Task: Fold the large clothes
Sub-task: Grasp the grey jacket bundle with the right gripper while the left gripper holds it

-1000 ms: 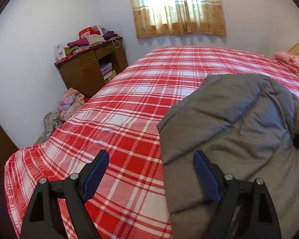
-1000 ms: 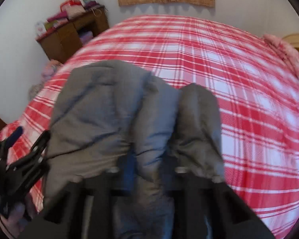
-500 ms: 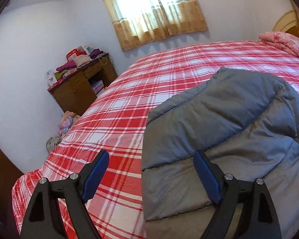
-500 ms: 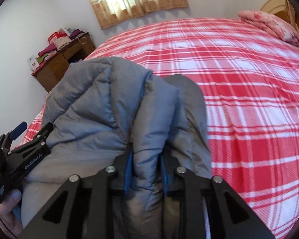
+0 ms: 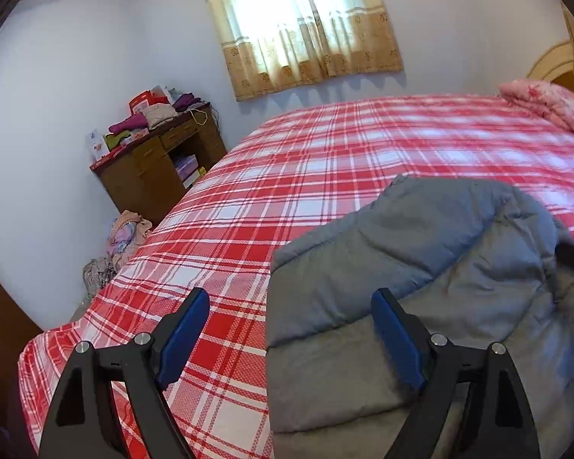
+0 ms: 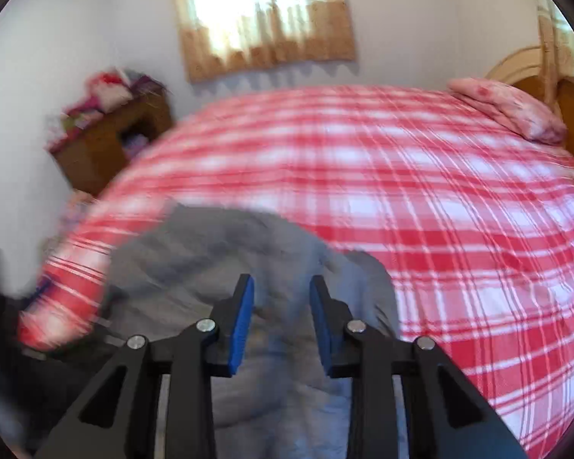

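Observation:
A grey padded jacket (image 5: pixel 421 267) lies folded in a thick bundle on the near part of the red plaid bed (image 5: pixel 325 160). My left gripper (image 5: pixel 291 329) is wide open and empty above the jacket's left edge, one finger over the sheet, one over the jacket. In the blurred right wrist view the jacket (image 6: pixel 218 264) lies just below and ahead of my right gripper (image 6: pixel 281 306), which is open with nothing between its blue pads (image 6: pixel 243 321).
A wooden desk (image 5: pixel 153 164) piled with clothes and boxes stands by the left wall, with a heap of clothes (image 5: pixel 126 233) on the floor beside it. A pink quilt (image 5: pixel 547 105) lies at the headboard. A curtained window (image 5: pixel 298 23) is behind the bed.
My right gripper has opened and let go of the jacket fold it was pinching, and is moving quickly. The left gripper stays open, its view tilted slightly up.

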`<state>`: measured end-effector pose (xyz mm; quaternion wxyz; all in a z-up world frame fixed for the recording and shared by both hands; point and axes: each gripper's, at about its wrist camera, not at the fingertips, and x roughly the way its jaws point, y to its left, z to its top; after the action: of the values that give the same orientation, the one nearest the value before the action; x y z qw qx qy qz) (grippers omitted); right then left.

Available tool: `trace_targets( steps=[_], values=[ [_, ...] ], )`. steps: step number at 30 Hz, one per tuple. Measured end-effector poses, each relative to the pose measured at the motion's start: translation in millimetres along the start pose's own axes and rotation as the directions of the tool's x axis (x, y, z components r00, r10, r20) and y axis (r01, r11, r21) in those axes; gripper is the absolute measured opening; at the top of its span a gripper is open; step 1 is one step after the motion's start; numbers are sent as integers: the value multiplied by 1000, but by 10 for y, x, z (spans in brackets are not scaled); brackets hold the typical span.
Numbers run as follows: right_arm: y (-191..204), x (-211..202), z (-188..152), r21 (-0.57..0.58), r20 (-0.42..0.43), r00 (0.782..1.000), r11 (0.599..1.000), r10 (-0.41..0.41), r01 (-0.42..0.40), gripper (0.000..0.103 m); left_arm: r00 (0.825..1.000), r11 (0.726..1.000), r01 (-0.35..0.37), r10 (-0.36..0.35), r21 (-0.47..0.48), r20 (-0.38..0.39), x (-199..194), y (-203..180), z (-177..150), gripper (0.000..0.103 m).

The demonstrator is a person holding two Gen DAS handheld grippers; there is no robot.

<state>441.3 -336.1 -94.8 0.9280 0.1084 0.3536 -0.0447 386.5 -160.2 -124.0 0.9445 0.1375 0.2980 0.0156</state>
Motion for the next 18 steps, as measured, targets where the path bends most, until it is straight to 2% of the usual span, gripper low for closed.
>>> trace_targets(
  steps=[1,2,5,9,18],
  values=[
    [-66,111,-90,30,-23,999,999,32,-31,33,1000,1000,2,-2,27,-22,79,-65,-37,87],
    [-96,193,-180,36,-40,999,999,24,-22,33,1000,999,-6,7,42,-30,131,-108,-64,87],
    [-136,188,-317,33,13,1000,999,15,-15,32,1000,999,-2,3,44,-20,217,-183,-150,87],
    [-141,233,-362,34,32,999,999,17,-18,31,1000,999,-19,19,45,0,277,-239,-274,90],
    [-105,273,-483,18,34,999,1000,15,-15,31,1000,1000,15,-16,-13,-16,422,-219,-394,94]
  ],
)
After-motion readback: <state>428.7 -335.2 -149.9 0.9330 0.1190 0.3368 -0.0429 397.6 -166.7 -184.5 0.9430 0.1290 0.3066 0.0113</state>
